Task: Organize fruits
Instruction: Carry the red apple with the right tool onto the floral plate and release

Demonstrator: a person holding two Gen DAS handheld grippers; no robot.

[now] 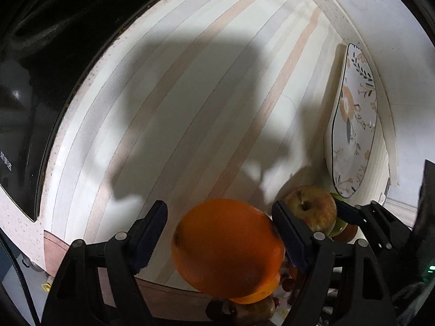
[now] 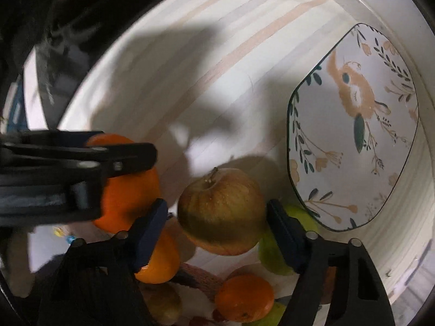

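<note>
My left gripper (image 1: 217,233) holds a large orange (image 1: 227,247) between its jaws; the left pad stands a little off the fruit, the right pad (image 1: 288,233) touches it. It also shows in the right wrist view (image 2: 127,187), with the left gripper's fingers (image 2: 81,160) across it. My right gripper (image 2: 214,231) has a red-green apple (image 2: 221,212) between its jaws, raised above the fruit pile; the same apple shows in the left wrist view (image 1: 311,207). A flowered plate (image 2: 353,125) lies to the right on the striped cloth.
Below the grippers lie more fruits: two oranges (image 2: 244,297) (image 2: 160,263), a green apple (image 2: 274,252) and a brownish fruit (image 2: 163,301). The striped tablecloth (image 1: 190,108) covers the table. A dark appliance (image 1: 21,108) stands at the left edge.
</note>
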